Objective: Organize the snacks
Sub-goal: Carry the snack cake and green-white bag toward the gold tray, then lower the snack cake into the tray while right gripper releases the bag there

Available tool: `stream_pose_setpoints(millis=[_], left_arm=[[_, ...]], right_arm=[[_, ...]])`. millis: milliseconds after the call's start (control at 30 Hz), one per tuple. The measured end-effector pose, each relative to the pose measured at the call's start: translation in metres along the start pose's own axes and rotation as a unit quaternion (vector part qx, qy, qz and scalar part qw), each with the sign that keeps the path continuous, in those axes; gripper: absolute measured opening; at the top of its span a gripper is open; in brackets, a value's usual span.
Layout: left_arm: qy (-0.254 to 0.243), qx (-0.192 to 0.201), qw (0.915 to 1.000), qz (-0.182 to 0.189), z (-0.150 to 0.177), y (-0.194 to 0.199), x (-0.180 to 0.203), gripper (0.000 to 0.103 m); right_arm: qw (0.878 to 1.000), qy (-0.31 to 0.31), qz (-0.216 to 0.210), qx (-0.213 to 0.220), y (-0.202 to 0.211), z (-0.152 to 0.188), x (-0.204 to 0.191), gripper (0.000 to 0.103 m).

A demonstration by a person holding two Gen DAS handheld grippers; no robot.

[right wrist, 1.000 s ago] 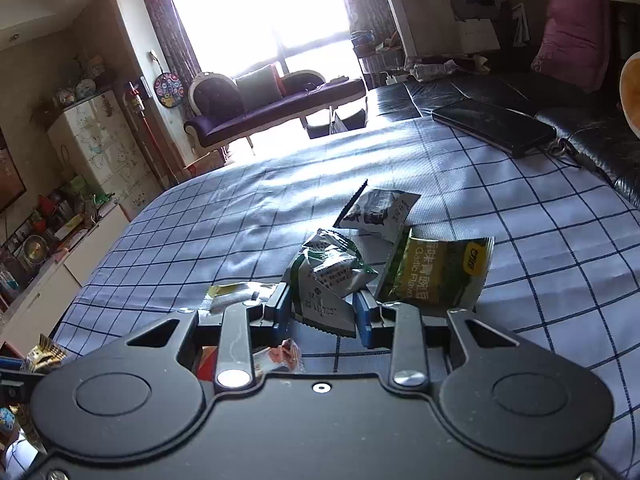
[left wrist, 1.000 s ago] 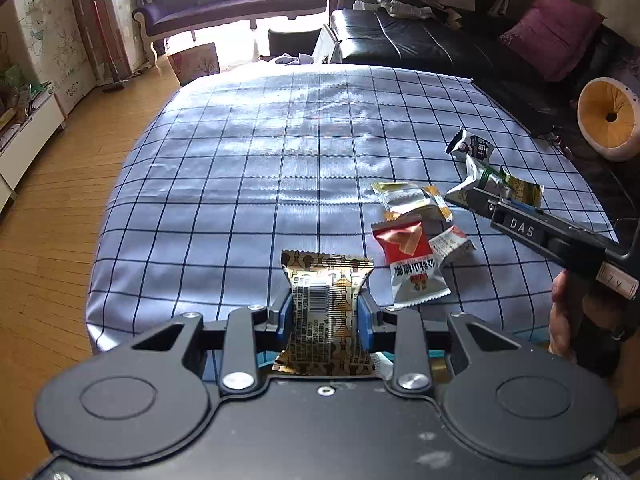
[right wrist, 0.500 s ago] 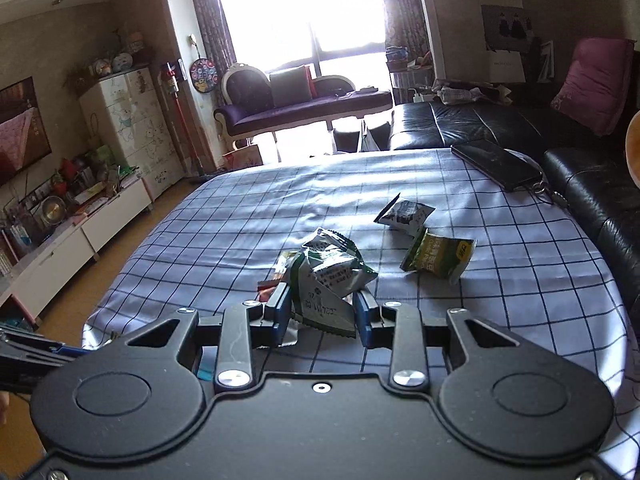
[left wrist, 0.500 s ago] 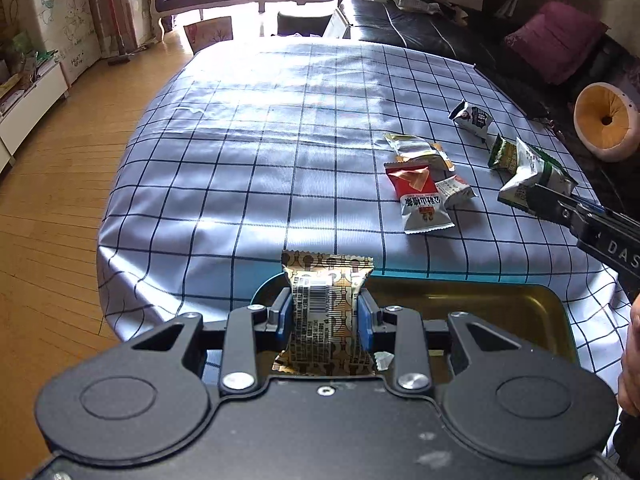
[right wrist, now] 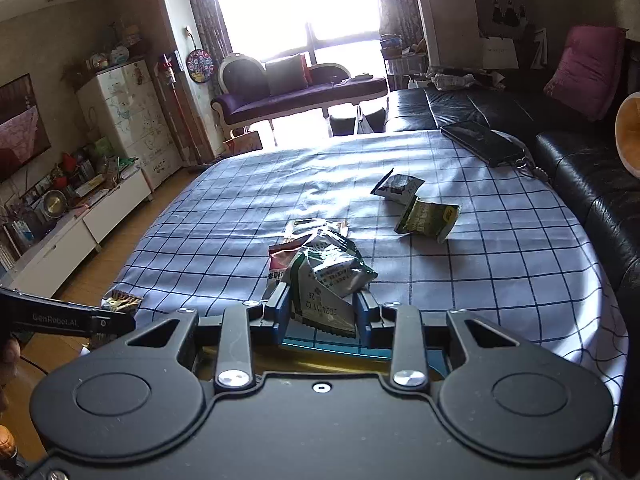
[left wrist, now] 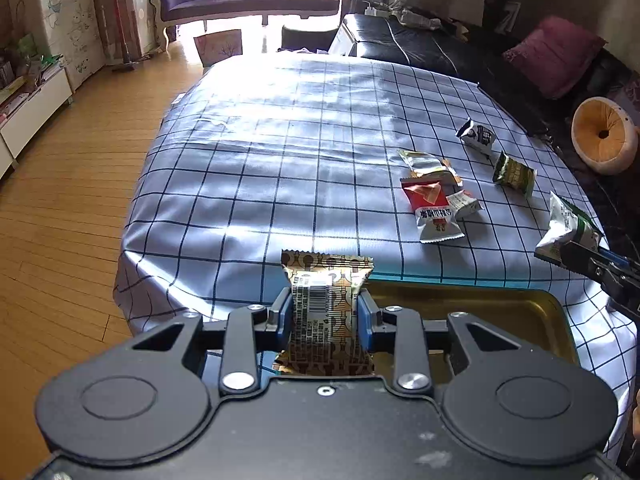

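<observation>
L gripper (left wrist: 324,316) clamps gold snack pack (left wrist: 326,300), R gripper (right wrist: 322,310) clamps green-white pack (right wrist: 328,280), both over gold tray (left wrist: 480,300) at table's (left wrist: 280,160) near edge; loose packs (left wrist: 434,204) lie toward right edge, mid-table

A home living room: purple chaise (right wrist: 300,92), black leather sofa (right wrist: 500,116) (pink cushion (right wrist: 586,70) on it), wooden floor (left wrist: 60,200).

Hidden behind the left gripper (left wrist: 325,316) body: near part of the gold tray (left wrist: 480,304) and lower end of the gold snack packet (left wrist: 326,300). Cut off at the frame edge: right gripper (left wrist: 560,254) and its holding hand. Too small to read: print on the red packet (left wrist: 430,204).
</observation>
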State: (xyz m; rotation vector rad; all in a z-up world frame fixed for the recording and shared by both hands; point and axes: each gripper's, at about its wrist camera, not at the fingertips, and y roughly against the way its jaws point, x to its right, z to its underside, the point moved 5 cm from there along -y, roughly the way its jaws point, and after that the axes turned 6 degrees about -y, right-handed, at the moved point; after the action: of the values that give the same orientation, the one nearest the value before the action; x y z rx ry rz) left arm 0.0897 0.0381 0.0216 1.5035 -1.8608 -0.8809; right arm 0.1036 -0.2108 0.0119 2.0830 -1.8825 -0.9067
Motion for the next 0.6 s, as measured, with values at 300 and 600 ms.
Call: stream_pose_setpoints(millis=[300, 600], left_arm=[[0.017, -0.011, 0.9998, 0.001, -0.003, 0.002, -0.007, 0.032], [-0.019, -0.08, 0.9955, 0.047, 0.023, -0.017, 0.033, 0.032]], right_arm=[[1.0, 0.004, 0.008, 0.002, 0.009, 0.004, 0.005, 0.043], [0.999, 0.007, 0.007, -0.05, 0.014, 0.024, 0.008, 0.043]])
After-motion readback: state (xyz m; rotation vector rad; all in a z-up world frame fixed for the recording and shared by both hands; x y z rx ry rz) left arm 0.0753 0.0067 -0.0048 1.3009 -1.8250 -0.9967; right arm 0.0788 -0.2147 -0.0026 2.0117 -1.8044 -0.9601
